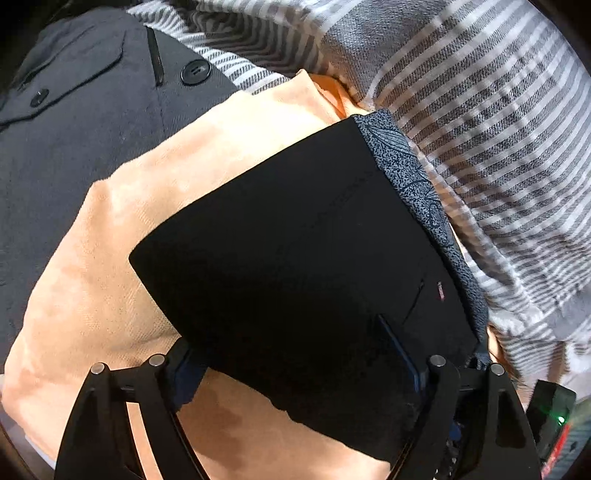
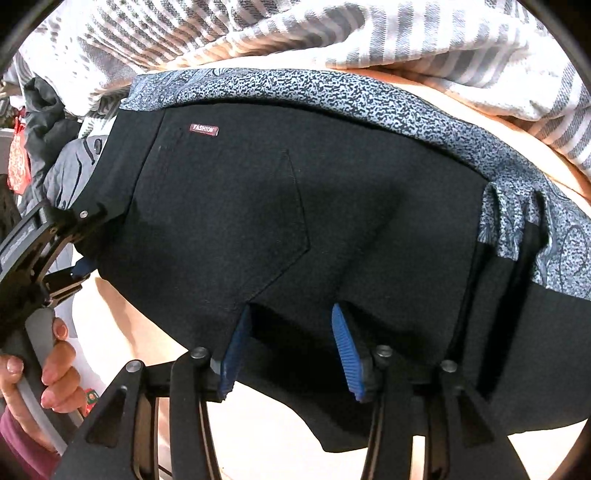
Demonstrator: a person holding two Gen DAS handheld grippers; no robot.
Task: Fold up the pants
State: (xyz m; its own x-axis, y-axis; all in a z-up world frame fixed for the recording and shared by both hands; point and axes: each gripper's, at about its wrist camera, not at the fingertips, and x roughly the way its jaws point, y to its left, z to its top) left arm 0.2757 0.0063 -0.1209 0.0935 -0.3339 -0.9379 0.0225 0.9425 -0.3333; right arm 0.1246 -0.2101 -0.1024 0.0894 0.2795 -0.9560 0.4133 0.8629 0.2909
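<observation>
From the left wrist camera, the black pants lie folded into a compact dark block on a peach-orange cloth, one long edge running beside a strip of blue speckled fabric with a leaf-like print. The left gripper comes down over the near edge of the block with its jaws apart: the blue pad of one finger rests against the top of the black cloth, while the other finger sits at the folded edge on the opposite side, mostly hidden, so whether the pads actually pinch the cloth cannot be told. A dark grey coat with black buttons lies beyond the orange cloth, and a grey and white striped blanket fills the far side. From the right wrist camera, the pants show a back pocket and a small red label reading FASHION, with the speckled fabric curving along their far edge and the striped blanket behind. The right gripper stands with its two ribbed blue pads clearly apart, both pushed into the black cloth, a fold of it lying loosely between them rather than squeezed. At the side, the left gripper reaches the edge of the pants, and a hand in a maroon sleeve grips its grey handle.
</observation>
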